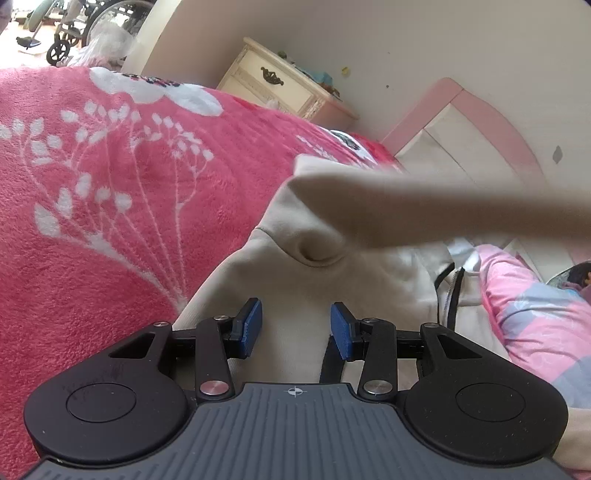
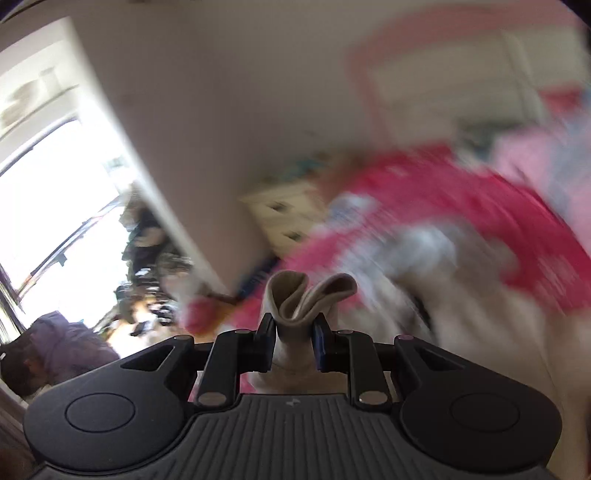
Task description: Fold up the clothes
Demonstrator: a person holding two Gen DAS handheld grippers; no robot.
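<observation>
A beige zip-up sweatshirt (image 1: 325, 236) lies on a pink fleece bedspread (image 1: 92, 184). My left gripper (image 1: 297, 326) is low over its body, blue pads apart, with flat cloth showing between them and no pinch visible. One beige sleeve (image 1: 406, 210) stretches, blurred, across the left wrist view from the right. My right gripper (image 2: 293, 332) is shut on that sleeve's cuff (image 2: 310, 295), which bunches up in folds above the pads. Below it the garment (image 2: 461, 332) and the bedspread (image 2: 443, 184) are motion-blurred.
A cream nightstand (image 1: 280, 85) stands against the wall beyond the bed. A pink-edged headboard (image 1: 480, 122) is at the right, and a pink patterned quilt (image 1: 535, 314) lies beside the sweatshirt. A wheelchair (image 1: 74, 26) sits far left. A bright window (image 2: 55, 184) fills the right view's left side.
</observation>
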